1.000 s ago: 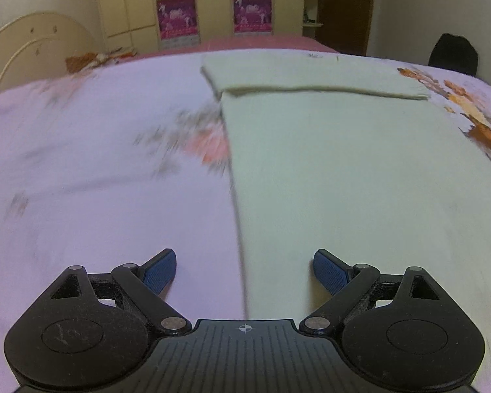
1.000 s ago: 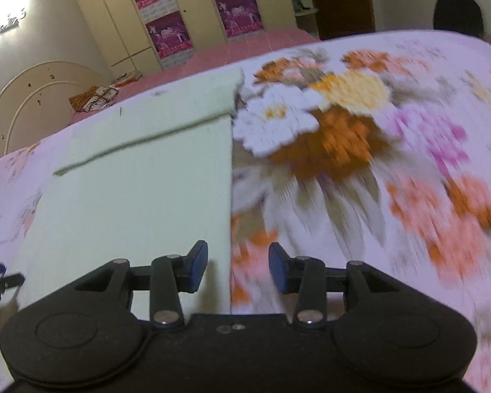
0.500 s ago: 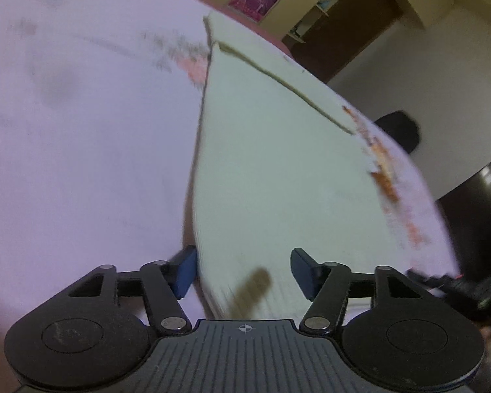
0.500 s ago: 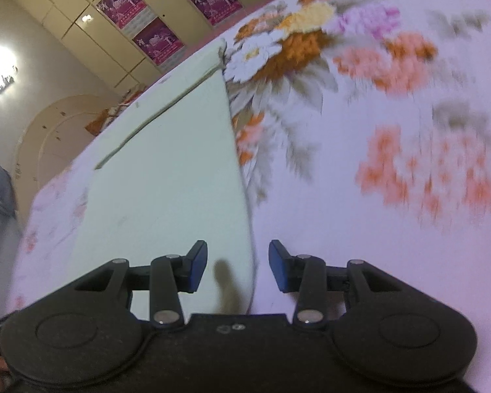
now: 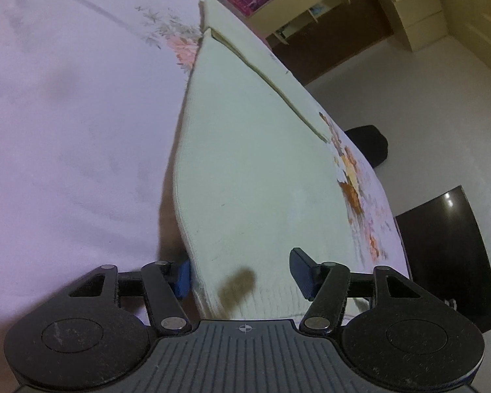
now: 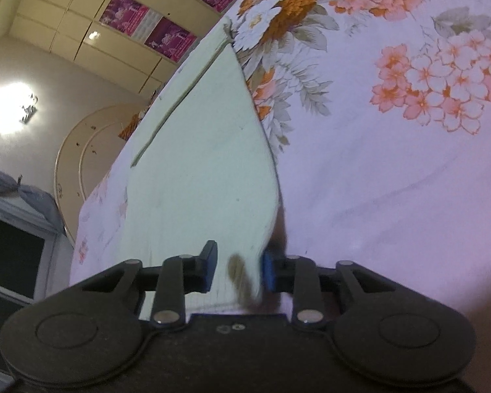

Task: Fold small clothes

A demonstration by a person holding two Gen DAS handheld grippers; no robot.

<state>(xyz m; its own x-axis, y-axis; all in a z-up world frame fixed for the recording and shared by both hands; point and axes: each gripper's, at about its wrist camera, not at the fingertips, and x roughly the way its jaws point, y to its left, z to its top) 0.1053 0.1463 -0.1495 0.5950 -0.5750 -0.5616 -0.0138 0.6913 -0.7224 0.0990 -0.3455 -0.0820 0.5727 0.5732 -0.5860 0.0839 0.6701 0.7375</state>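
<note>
Right gripper (image 6: 239, 270) jaws closing astride cloth (image 6: 206, 170) corner.

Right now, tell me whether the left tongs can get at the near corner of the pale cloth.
Probably yes: the left tongs already straddle the pale cloth corner, jaws closing around it, nothing in between.

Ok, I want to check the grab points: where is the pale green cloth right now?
The pale green cloth lies flat on the floral bedsheet; its near corners sit between the jaws of the left gripper and right gripper.
</note>
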